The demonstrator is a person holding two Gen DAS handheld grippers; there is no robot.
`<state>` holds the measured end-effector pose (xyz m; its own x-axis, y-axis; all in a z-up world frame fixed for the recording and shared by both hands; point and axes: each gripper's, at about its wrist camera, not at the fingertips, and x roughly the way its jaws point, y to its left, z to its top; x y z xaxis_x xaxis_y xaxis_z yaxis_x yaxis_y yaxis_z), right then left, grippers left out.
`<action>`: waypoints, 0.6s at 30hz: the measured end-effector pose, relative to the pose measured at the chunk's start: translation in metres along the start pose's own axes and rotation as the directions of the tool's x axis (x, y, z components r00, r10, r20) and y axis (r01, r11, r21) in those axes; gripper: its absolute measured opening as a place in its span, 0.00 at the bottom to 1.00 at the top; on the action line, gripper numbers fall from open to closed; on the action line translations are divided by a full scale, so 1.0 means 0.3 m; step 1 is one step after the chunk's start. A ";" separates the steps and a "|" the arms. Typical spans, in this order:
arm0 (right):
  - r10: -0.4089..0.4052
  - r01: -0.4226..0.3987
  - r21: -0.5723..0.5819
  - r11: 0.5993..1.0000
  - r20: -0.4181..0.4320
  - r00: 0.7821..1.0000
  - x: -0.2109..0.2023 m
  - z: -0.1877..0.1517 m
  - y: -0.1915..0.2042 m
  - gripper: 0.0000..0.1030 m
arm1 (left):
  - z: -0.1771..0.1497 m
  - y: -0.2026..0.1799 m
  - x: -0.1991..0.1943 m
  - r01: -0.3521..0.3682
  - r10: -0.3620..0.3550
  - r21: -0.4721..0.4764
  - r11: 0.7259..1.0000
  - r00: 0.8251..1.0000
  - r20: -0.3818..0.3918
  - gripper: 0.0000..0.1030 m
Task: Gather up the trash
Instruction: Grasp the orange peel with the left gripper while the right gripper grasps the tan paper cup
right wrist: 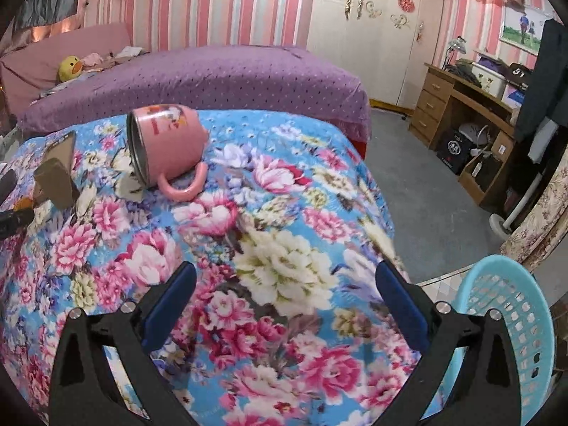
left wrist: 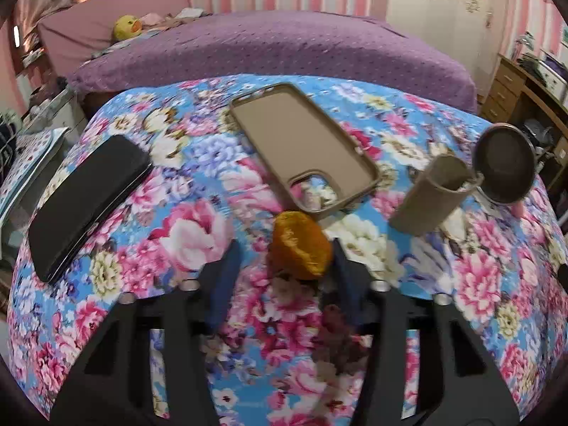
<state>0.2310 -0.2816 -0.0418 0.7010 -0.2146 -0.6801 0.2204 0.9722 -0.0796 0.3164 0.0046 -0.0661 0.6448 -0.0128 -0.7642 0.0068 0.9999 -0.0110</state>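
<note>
1. My left gripper (left wrist: 284, 252) is spread, its blue pads either side of the orange peel (left wrist: 301, 245) on the flowered cloth (left wrist: 177, 319); the right pad looks nearly against it, the left well clear. I judge I am lined up to pinch this bit of trash, but nothing is gripped yet.
2. My right gripper (right wrist: 284, 301) is also spread wide and empty over bare cloth, with the blue basket (right wrist: 514, 305) just off the table edge beside it, likely where the trash goes.
3. Just past the peel lies the tan phone case (left wrist: 301, 145), open side up, not trash by my reckoning.
4. Right of it a cardboard tube (left wrist: 429, 197) lies flat, probably the next pick.
5. Farther off: a black phone (left wrist: 85, 198) at left and a pink mug (right wrist: 167, 145) tipped on its side.
</note>
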 end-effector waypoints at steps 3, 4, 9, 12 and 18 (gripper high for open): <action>0.039 -0.039 0.022 0.999 0.003 0.999 -0.010 -0.002 0.015 0.96 | -0.007 -0.004 -0.016 0.024 -0.025 0.015 1.000 1.000 0.014 0.28; 0.061 -0.061 0.017 0.998 0.010 0.998 -0.019 -0.006 0.032 0.96 | -0.008 0.004 -0.024 0.035 -0.035 0.009 0.999 0.999 0.019 0.27; 0.079 -0.074 -0.084 0.994 0.059 0.995 -0.073 -0.013 0.155 0.96 | -0.017 0.088 -0.098 -0.006 0.004 0.019 1.000 0.997 0.080 0.27; 0.138 -0.128 -0.101 0.987 0.092 0.986 -0.110 -0.002 0.237 0.96 | -0.018 0.155 -0.136 -0.055 0.052 0.021 0.998 0.993 0.108 0.27; 0.225 -0.212 -0.128 0.969 0.096 0.970 -0.084 0.048 0.426 0.96 | -0.013 0.296 -0.175 -0.078 0.079 -0.018 0.997 0.989 0.128 0.27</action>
<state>0.2513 -0.1534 -0.0243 0.7945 0.0020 -0.6073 -0.0225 0.9994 -0.0262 0.2801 0.0942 -0.0296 0.7359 0.0670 -0.6738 -0.0574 0.9977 0.0365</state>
